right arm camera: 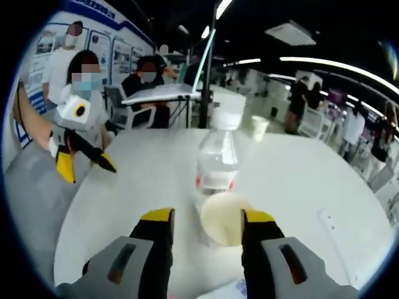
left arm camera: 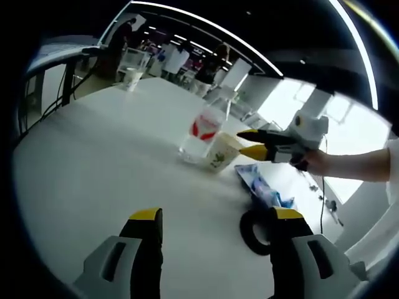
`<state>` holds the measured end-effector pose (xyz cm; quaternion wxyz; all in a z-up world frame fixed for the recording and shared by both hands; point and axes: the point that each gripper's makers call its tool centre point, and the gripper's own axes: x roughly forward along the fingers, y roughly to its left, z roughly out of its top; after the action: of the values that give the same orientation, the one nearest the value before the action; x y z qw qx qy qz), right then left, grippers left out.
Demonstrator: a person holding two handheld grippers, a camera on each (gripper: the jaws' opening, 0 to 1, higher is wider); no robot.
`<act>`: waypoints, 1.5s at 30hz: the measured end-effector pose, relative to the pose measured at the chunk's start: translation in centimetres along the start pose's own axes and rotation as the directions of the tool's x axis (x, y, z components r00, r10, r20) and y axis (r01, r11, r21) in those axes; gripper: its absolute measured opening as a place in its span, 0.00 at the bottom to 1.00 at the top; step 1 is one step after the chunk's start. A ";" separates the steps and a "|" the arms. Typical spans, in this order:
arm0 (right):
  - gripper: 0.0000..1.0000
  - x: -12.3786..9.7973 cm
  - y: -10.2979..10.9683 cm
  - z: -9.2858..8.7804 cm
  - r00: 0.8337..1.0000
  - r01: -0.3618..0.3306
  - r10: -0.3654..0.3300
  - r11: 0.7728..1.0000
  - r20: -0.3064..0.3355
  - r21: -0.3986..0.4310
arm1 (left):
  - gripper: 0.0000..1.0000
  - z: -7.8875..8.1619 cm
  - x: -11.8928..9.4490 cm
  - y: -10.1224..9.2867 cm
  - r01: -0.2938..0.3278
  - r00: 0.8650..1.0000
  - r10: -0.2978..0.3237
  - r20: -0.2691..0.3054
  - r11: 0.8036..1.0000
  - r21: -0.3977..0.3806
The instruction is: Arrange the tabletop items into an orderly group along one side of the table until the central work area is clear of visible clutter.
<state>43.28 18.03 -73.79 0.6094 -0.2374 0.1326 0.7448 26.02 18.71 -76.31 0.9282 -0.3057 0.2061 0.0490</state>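
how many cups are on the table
2: a paper cup beside the water bottle, between the right gripper's jaws, and a clear plastic cup at the table's far edge. Others may sit outside both views.

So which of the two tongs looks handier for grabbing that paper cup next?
The right tongs. The paper cup already sits between their open tips, just before the water bottle. The left tongs are open over bare table, farther from the cup, nearer the black ring.
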 end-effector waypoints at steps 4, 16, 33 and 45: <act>0.41 -0.6 0.2 0.2 1.000 0.004 -0.004 1.000 0.004 0.005 | 0.70 -0.2 0.1 -0.2 0.007 1.000 -0.007 -0.006 1.000 -0.004; 0.48 -2.6 0.9 -0.3 1.000 0.020 -0.020 0.999 -0.012 0.047 | 0.73 -0.7 0.2 -0.6 0.015 0.999 -0.015 -0.030 1.000 0.002; 0.52 -6.6 1.2 -1.3 0.997 0.076 -0.075 0.991 -0.008 0.106 | 0.74 -1.8 0.1 -1.5 0.031 0.996 -0.031 -0.078 1.000 0.001; 0.56 -8.3 2.1 -2.6 0.996 0.094 -0.092 0.985 -0.021 0.141 | 0.74 -2.5 -0.4 -1.7 0.030 0.995 -0.028 -0.101 0.999 0.012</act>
<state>42.97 9.28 -71.94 0.6580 -0.2046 0.1785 0.7024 25.19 15.84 -77.05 0.9194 -0.3043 0.2484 0.0186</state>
